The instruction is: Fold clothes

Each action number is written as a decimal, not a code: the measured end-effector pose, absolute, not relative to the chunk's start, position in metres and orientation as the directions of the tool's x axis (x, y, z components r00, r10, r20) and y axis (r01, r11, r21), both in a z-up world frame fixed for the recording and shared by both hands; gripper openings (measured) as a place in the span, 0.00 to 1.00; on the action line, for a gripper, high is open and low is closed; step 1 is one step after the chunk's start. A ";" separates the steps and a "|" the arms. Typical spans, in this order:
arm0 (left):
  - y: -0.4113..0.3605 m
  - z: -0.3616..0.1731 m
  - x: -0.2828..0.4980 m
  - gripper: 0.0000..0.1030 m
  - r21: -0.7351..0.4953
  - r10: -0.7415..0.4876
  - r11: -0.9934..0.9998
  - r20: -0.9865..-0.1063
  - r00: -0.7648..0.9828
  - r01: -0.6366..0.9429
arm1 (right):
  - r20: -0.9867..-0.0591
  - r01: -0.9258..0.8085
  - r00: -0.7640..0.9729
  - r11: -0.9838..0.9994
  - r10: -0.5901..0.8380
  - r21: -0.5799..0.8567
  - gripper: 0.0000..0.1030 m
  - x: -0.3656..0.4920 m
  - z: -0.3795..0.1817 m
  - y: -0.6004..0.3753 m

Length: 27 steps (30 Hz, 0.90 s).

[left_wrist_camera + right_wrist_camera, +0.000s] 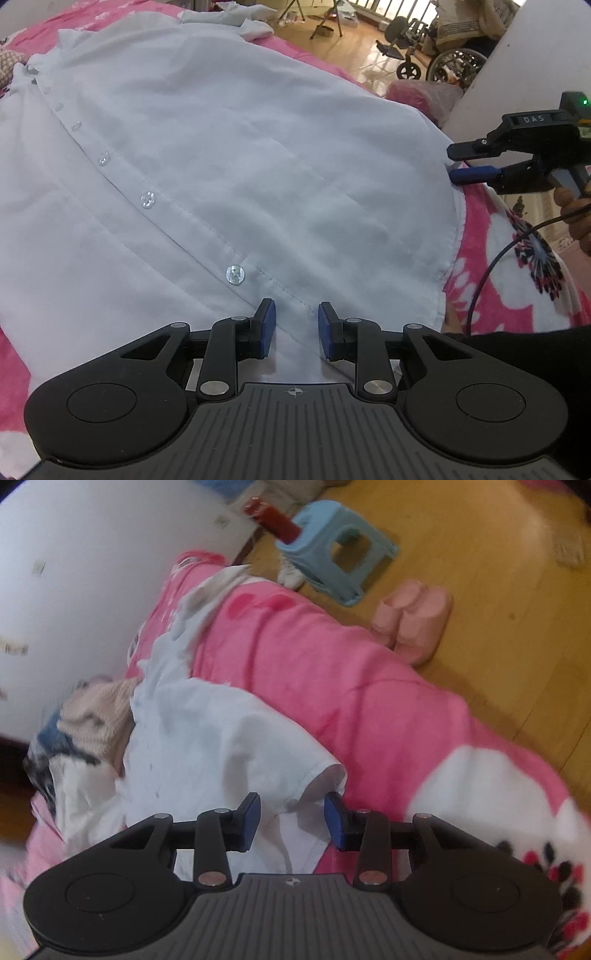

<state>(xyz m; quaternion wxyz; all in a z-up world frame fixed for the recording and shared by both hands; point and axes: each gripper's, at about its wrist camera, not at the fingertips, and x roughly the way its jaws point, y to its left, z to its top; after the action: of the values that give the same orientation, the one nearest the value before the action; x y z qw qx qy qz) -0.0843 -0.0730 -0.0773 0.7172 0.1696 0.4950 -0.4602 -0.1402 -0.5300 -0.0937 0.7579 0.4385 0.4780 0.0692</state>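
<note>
— Well, lying flat on the pink blanket: white shirt, buttons up.
— And left gripper?
— Over the hem, fingers spread, pinching nothing.
— Right gripper?
— At the shirt's sleeve side, fingers apart around cloth, not pressing.

A pink blanket with white and dark flower prints covers the bed. Beyond it lies a warm wooden floor. A light blue plastic stool stands on the floor, with a pair of pink slippers near it. A white wall rises beside the bed. Wheelchairs stand further back, by bright windows.
</note>
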 end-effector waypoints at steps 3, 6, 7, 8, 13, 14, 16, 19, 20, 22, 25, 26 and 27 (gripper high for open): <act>-0.073 -0.077 -0.084 0.24 -0.210 -0.488 0.520 -0.869 0.086 0.828 | -0.639 0.325 0.554 0.568 0.534 0.756 0.40 -0.142 -0.099 -0.533; -0.075 -0.075 -0.085 0.24 -0.206 -0.482 0.522 -0.872 0.087 0.827 | -0.603 0.341 0.586 0.510 0.541 0.790 0.40 -0.143 -0.106 -0.535; -0.075 -0.074 -0.086 0.24 -0.203 -0.479 0.523 -0.873 0.088 0.828 | -0.590 0.342 0.599 0.494 0.541 0.799 0.37 -0.143 -0.107 -0.536; -0.075 -0.073 -0.086 0.24 -0.202 -0.478 0.523 -0.874 0.089 0.828 | -0.580 0.339 0.611 0.484 0.538 0.807 0.31 -0.143 -0.107 -0.535; -0.076 -0.072 -0.087 0.24 -0.194 -0.473 0.521 -0.876 0.092 0.831 | -0.509 0.292 0.684 0.444 0.522 0.847 0.03 -0.150 -0.100 -0.542; -0.076 -0.073 -0.087 0.24 -0.192 -0.472 0.520 -0.877 0.093 0.832 | -0.485 0.287 0.702 0.416 0.521 0.863 0.02 -0.152 -0.099 -0.547; -0.076 -0.072 -0.087 0.24 -0.189 -0.470 0.519 -0.878 0.094 0.833 | -0.435 0.289 0.740 0.341 0.512 0.894 0.02 -0.155 -0.100 -0.558; -0.077 -0.072 -0.087 0.24 -0.187 -0.469 0.517 -0.878 0.093 0.835 | -0.372 0.329 0.791 0.174 0.487 0.928 0.02 -0.162 -0.114 -0.574; -0.077 -0.072 -0.087 0.24 -0.188 -0.469 0.517 -0.878 0.093 0.835 | -0.361 0.343 0.799 0.129 0.481 0.930 0.02 -0.164 -0.120 -0.578; -0.076 -0.072 -0.088 0.24 -0.189 -0.470 0.517 -0.878 0.093 0.835 | -0.361 0.367 0.804 0.083 0.473 0.926 0.03 -0.168 -0.128 -0.580; -0.076 -0.073 -0.089 0.24 -0.192 -0.472 0.518 -0.877 0.092 0.834 | -0.388 0.389 0.787 0.102 0.481 0.916 0.06 -0.172 -0.132 -0.579; -0.076 -0.074 -0.089 0.24 -0.192 -0.473 0.518 -0.876 0.092 0.834 | -0.401 0.388 0.775 0.132 0.489 0.912 0.12 -0.171 -0.130 -0.577; -0.077 -0.074 -0.089 0.24 -0.191 -0.473 0.517 -0.876 0.092 0.834 | -0.417 0.387 0.761 0.169 0.497 0.907 0.17 -0.170 -0.127 -0.574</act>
<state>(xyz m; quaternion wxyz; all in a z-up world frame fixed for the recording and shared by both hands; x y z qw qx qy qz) -0.0893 -0.0766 -0.0737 0.7162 0.1824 0.4955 -0.4563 -0.1697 -0.5736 -0.1269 0.6832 0.6431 0.3436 0.0405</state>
